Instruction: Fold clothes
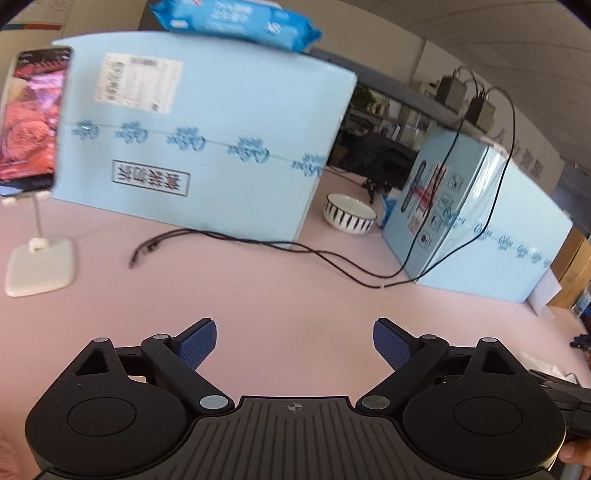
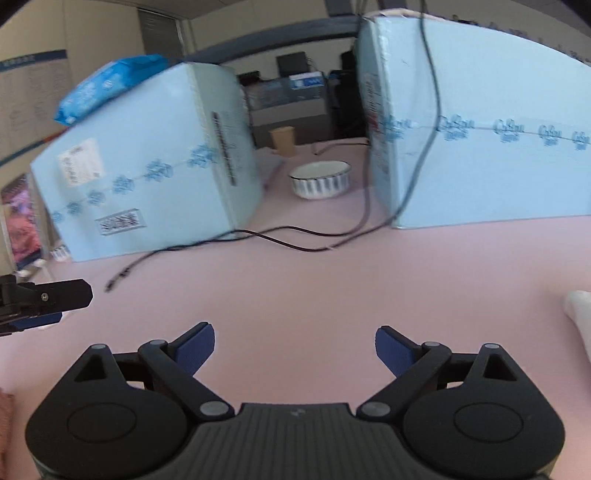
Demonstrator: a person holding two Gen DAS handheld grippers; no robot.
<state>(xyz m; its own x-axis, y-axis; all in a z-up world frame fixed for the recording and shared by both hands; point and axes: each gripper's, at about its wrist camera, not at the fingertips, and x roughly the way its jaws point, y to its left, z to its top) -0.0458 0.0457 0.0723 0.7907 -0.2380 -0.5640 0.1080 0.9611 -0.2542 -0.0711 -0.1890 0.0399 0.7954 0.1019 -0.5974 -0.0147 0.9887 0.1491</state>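
My left gripper (image 1: 294, 343) is open and empty above the pink table (image 1: 288, 295). My right gripper (image 2: 294, 349) is also open and empty above the same pink table (image 2: 314, 295). The left gripper's fingertip (image 2: 48, 299) shows at the left edge of the right wrist view. A white piece of cloth (image 2: 581, 314) shows at the right edge of the right wrist view, apart from my fingers. A bit of reddish-brown cloth (image 2: 5, 410) shows at the lower left edge. No garment lies between either pair of fingers.
Two light blue boxes (image 1: 192, 136) (image 1: 480, 221) stand at the back, with a striped bowl (image 1: 349, 212) between them. A blue wipes pack (image 1: 236, 20) lies on the left box. A phone on a white stand (image 1: 33, 118) stands at left. Black cables (image 1: 258, 243) trail across the table.
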